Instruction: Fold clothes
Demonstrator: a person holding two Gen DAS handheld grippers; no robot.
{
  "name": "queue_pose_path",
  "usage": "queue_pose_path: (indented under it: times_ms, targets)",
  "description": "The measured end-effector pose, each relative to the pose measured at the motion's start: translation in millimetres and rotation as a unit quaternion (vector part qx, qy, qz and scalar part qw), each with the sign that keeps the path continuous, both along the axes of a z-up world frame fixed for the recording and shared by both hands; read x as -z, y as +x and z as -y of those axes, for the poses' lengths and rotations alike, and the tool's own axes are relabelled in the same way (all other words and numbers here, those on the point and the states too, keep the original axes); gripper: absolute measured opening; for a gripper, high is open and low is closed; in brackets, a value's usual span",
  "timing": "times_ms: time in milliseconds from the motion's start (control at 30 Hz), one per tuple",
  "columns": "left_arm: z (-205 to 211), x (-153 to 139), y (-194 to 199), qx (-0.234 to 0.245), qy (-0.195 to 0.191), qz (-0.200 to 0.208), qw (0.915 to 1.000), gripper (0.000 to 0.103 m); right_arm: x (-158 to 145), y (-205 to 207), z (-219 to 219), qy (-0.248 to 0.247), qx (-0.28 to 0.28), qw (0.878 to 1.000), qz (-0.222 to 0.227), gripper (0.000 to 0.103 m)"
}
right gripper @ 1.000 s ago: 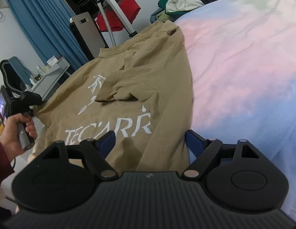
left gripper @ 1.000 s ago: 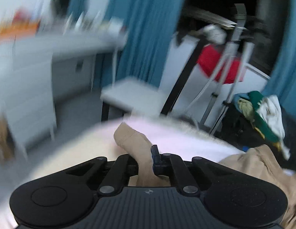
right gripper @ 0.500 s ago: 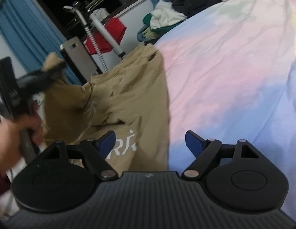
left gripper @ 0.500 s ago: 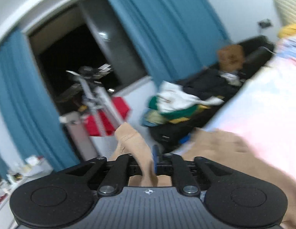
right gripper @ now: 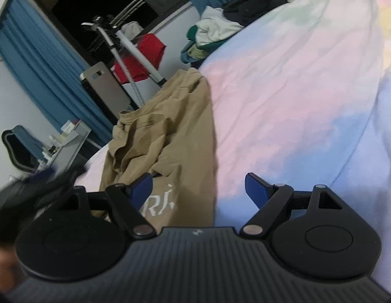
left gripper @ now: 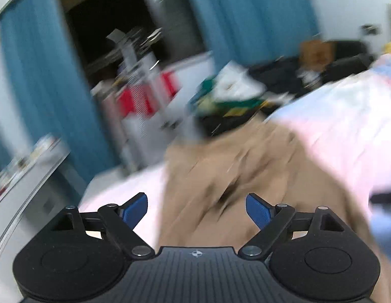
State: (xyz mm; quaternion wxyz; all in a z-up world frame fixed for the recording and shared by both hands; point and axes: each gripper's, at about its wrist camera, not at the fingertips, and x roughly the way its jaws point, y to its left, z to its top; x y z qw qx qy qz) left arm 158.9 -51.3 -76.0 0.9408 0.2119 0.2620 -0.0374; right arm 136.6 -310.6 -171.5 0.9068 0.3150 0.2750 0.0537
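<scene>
A tan T-shirt (right gripper: 175, 136) with white lettering lies on the pastel bedspread (right gripper: 296, 96), its left side folded over toward the middle and rumpled. In the blurred left wrist view the shirt (left gripper: 245, 176) lies just beyond my left gripper (left gripper: 196, 208), which is open and empty above it. My right gripper (right gripper: 198, 189) is open and empty over the shirt's right edge and the bedspread. The left gripper shows as a dark blur at the right wrist view's lower left (right gripper: 31, 186).
A pile of clothes (right gripper: 215, 30) sits past the far end of the bed. A garment steamer stand (right gripper: 124, 40) with a red cloth (right gripper: 145, 55), blue curtains (right gripper: 44, 63) and a grey desk (right gripper: 66, 149) stand to the left of the bed.
My left gripper carried the shirt's left side up and over toward the middle, then opened and let it go. The right gripper stayed open, shifting slightly.
</scene>
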Motion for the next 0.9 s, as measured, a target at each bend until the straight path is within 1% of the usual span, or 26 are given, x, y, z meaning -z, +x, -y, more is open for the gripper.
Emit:
queue_pose_path:
  times_ms: [33,100,167,233,267,300,333,367,400,467,533,600,667,767,833,867,900]
  targets:
    - [-11.5,-1.2,-16.2,-0.021,0.002,-0.023,0.9995,0.087,-1.6,-0.4,-2.6,-0.003,-0.008,1.000,0.005,0.082]
    - [-35.5,-2.2,-51.4,-0.046,-0.025,-0.052,0.9973,0.087,-4.9,-1.1,-7.7,-0.009,-0.023,1.000,0.016,0.083]
    - [-54.8,0.0,-80.9,-0.072,-0.054,-0.063,0.9939,0.087,-8.2,-1.8,-12.8,-0.014,-0.039,0.999,0.026,0.083]
    - [-70.3,6.5,-98.6,-0.096,-0.081,-0.070,0.9896,0.087,-14.8,-3.8,-20.7,-0.022,-0.059,0.997,0.040,0.082]
    - [-77.9,10.0,-106.2,-0.108,-0.094,-0.074,0.9870,0.087,-17.7,1.0,-26.8,-0.022,-0.067,0.997,0.038,0.082]
    - [-82.5,12.9,-110.2,-0.109,-0.098,-0.077,0.9862,0.085,-20.6,5.7,-32.8,-0.022,-0.074,0.996,0.036,0.078]
    - [-85.3,15.4,-111.9,-0.103,-0.097,-0.080,0.9866,0.084,-23.5,10.4,-38.9,-0.021,-0.081,0.996,0.034,0.068]
    - [-86.7,16.7,-117.3,-0.098,-0.092,-0.078,0.9878,0.084,-26.4,15.1,-45.0,-0.021,-0.088,0.995,0.032,0.061]
    - [-85.8,18.5,-118.9,-0.093,-0.086,-0.073,0.9892,0.084,-29.3,19.8,-51.0,-0.020,-0.095,0.995,0.030,0.058]
    - [-85.3,24.0,-110.3,-0.082,-0.091,-0.069,0.9900,0.084,-35.1,29.3,-63.2,-0.019,-0.109,0.993,0.027,0.048]
    - [-87.4,29.0,-106.7,-0.071,-0.104,-0.073,0.9894,0.084,-40.9,38.7,-75.3,-0.018,-0.124,0.992,0.023,0.045]
    - [-91.5,34.8,-104.7,-0.063,-0.116,-0.082,0.9878,0.082,-45.9,50.7,-88.2,-0.016,-0.137,0.990,0.018,0.045]
    - [-96.9,40.5,-102.9,-0.065,-0.130,-0.088,0.9855,0.081,-42.3,85.1,-106.1,-0.006,-0.142,0.990,0.004,0.045]
    - [-103.5,44.6,-102.7,-0.060,-0.144,-0.093,0.9834,0.081,-31.1,135.3,-129.6,-0.006,-0.124,0.992,-0.023,0.044]
    - [-107.2,45.5,-104.4,-0.055,-0.156,-0.095,0.9818,0.081,-21.7,158.6,-139.7,-0.008,-0.110,0.993,-0.033,0.044]
    - [-108.4,46.0,-105.2,-0.052,-0.159,-0.095,0.9813,0.081,-18.1,167.1,-143.6,-0.014,-0.105,0.994,-0.037,0.044]
    - [-109.0,46.6,-105.8,-0.049,-0.161,-0.094,0.9812,0.081,-16.0,174.2,-147.3,-0.028,-0.098,0.994,-0.041,0.042]
